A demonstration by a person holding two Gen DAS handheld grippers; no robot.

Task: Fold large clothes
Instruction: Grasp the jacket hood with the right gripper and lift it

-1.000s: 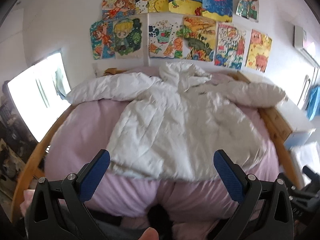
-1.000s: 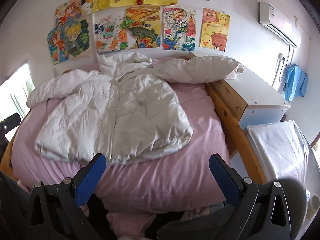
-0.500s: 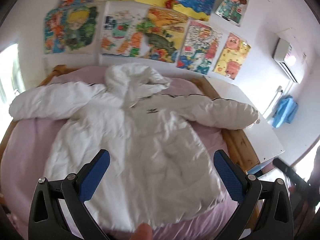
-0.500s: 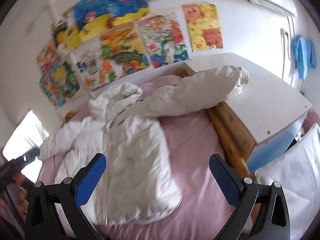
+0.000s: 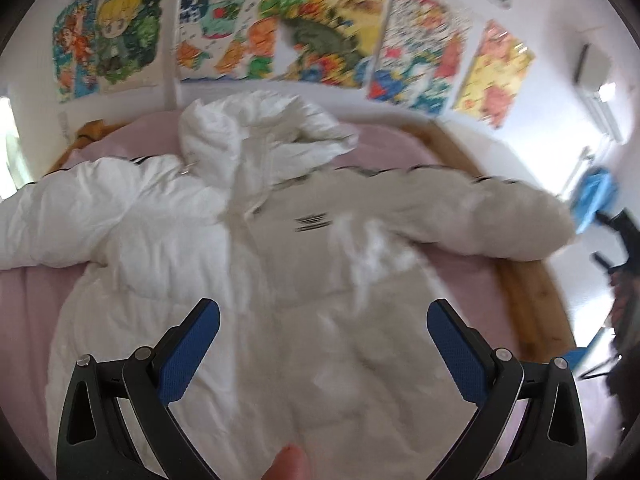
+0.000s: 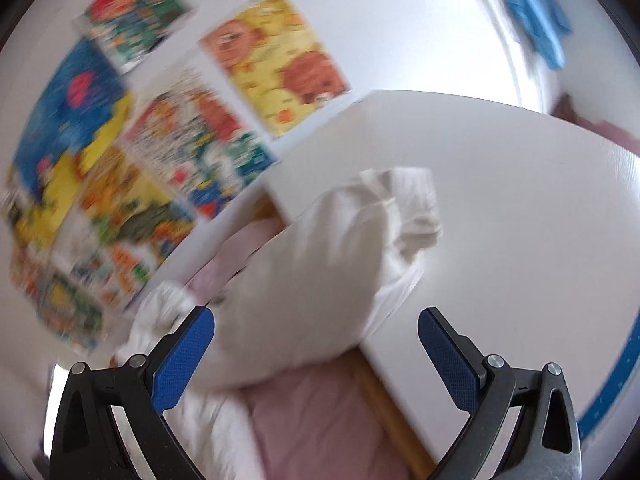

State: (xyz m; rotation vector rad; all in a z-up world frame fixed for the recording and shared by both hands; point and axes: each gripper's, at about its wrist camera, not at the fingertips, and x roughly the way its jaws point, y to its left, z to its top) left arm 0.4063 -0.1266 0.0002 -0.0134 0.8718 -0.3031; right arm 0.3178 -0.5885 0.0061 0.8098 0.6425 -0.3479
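Observation:
A large white puffer jacket (image 5: pixel 280 272) lies spread front-up on the pink bed (image 5: pixel 24 292), hood toward the wall and both sleeves out to the sides. My left gripper (image 5: pixel 323 340) is open and empty above the jacket's lower body. My right gripper (image 6: pixel 316 344) is open and empty, just short of the jacket's right sleeve (image 6: pixel 320 264), whose cuff (image 6: pixel 412 208) rests on the white cabinet top (image 6: pixel 520 220). The right wrist view is blurred.
Colourful drawings (image 5: pixel 320 28) cover the wall behind the bed. The wooden bed frame (image 5: pixel 528 288) runs along the right side, beside the cabinet. A blue cloth (image 6: pixel 536 12) hangs on the far wall. A window (image 5: pixel 8 140) is at left.
Both grippers have moved forward over the bed. The left now hovers over the jacket's body; the right has swung right and closed in on the right sleeve. Both stay open.

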